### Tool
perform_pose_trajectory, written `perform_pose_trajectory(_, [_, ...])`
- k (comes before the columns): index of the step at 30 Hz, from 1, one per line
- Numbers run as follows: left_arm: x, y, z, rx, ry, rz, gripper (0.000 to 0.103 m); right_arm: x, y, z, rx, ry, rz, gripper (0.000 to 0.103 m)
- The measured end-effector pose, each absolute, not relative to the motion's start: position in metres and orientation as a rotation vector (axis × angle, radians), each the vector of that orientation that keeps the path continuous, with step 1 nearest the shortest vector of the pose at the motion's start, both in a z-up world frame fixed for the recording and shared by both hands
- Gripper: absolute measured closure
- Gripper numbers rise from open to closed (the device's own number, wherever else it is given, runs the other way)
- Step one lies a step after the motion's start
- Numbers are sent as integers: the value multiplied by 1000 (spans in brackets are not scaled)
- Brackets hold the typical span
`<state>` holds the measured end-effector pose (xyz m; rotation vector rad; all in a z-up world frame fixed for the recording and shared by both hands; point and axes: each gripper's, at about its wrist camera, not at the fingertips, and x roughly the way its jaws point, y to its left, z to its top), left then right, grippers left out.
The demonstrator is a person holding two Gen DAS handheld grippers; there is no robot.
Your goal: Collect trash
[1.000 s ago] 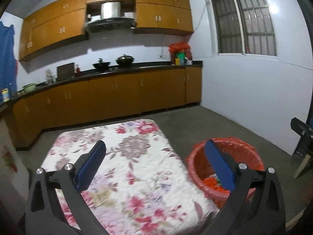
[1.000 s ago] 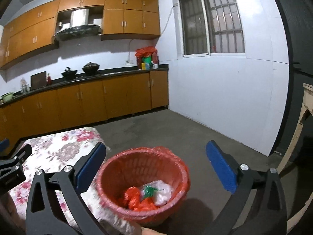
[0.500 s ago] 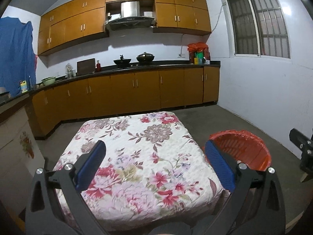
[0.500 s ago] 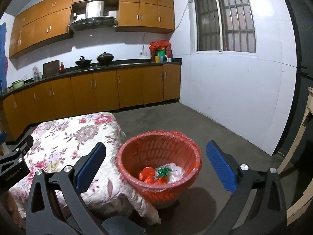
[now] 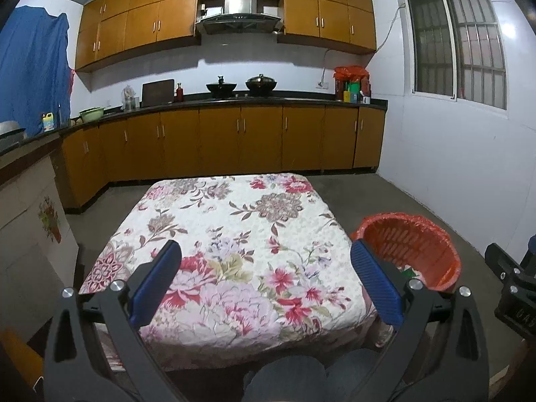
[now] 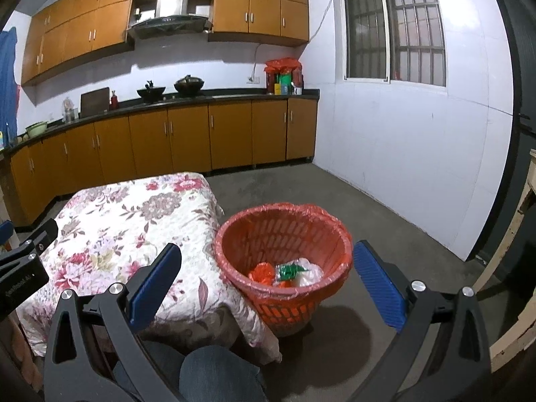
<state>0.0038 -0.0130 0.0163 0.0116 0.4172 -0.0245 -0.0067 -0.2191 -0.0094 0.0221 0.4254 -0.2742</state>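
Note:
An orange trash basket (image 6: 284,234) with a red liner stands on the floor at the table's right side; in the left wrist view the basket (image 5: 408,248) shows behind my right finger. Inside lie crumpled orange, white and green wrappers (image 6: 288,273). My left gripper (image 5: 264,264) hangs open over the near part of the floral tablecloth (image 5: 234,227), holding nothing. My right gripper (image 6: 266,266) is open too, raised above and in front of the basket, with nothing between its blue pads (image 6: 375,281).
A person's knees in jeans (image 6: 217,375) sit below both grippers. Orange cabinets and a dark counter (image 5: 234,100) line the far wall. A white wall (image 6: 402,167) bounds the right; a wooden frame (image 6: 522,268) stands at far right. Bare concrete floor (image 6: 335,194) surrounds the basket.
Both grippers have drawn back and risen away from the basket and table. More of the tablecloth and the person's knees have come into view. Both stay open.

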Motion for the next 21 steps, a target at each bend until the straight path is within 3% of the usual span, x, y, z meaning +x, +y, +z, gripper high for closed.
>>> perform_pose_trajectory(21, [-7, -2, 1, -14, 484, -20, 4, -14, -217, -22, 49, 494, -270, 2])
